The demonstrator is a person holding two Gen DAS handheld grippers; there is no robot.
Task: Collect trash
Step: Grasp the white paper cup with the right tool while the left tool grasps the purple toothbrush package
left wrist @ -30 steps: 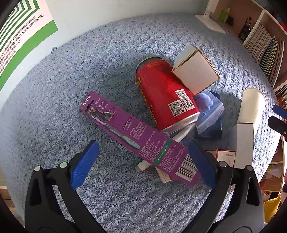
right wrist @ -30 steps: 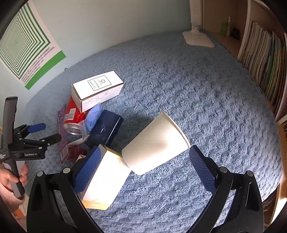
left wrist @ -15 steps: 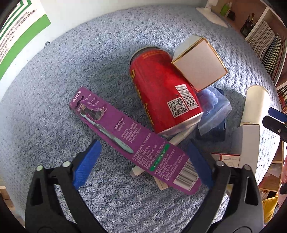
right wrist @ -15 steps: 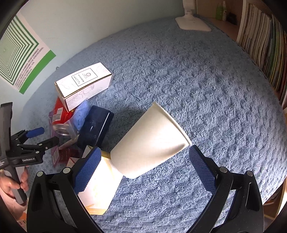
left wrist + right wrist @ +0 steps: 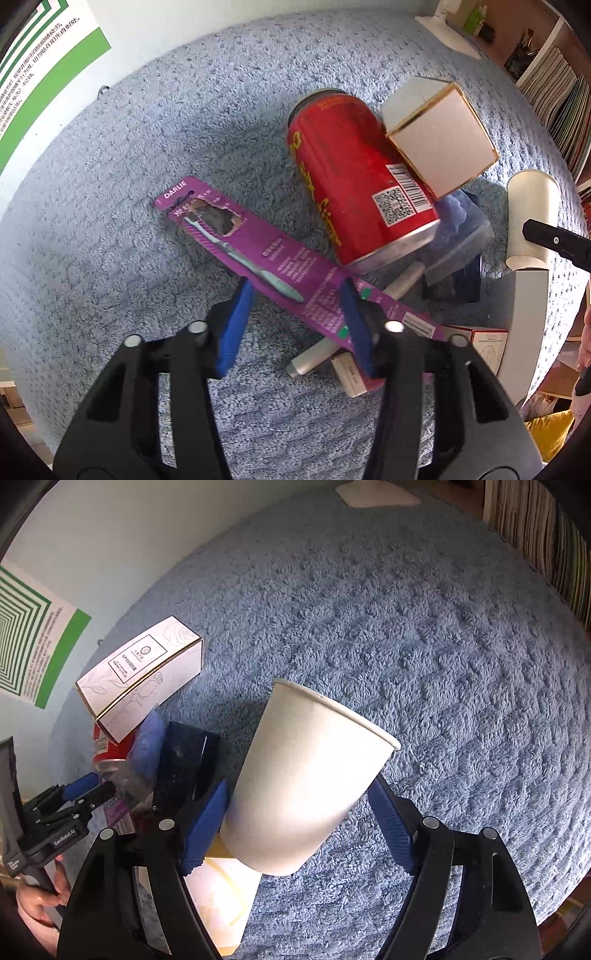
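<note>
The left gripper (image 5: 295, 299) points steeply down with its fingers (image 5: 236, 325) closing across the purple toothbrush pack (image 5: 258, 258); the pack lies between them, but the pads do not yet seem to press on it. The pack's long axis runs slantwise, from its torn end up-left of the fingers to the barcode end down-right of them, so the fingers straddle its narrow width near the middle, which looks like the right way to pinch it. The pack's far end lies over white sticks (image 5: 317, 354) and passes just in front of the red can (image 5: 354, 177), which lies on its side on the blue carpet (image 5: 110, 258). A white box (image 5: 443, 144) leans on the can, and a clear bag (image 5: 458, 229) and a dark box (image 5: 469, 280) lie just right of the can. The right gripper (image 5: 299, 812) is nearer the paper cup (image 5: 306, 786), which lies on its side well right of the can, base toward the fingers (image 5: 207, 819) and rim away. Those fingers are closing with the cup between them; one seems to touch its wall, the other stands just clear. The cup's base rests on a cream box (image 5: 218, 901).
</note>
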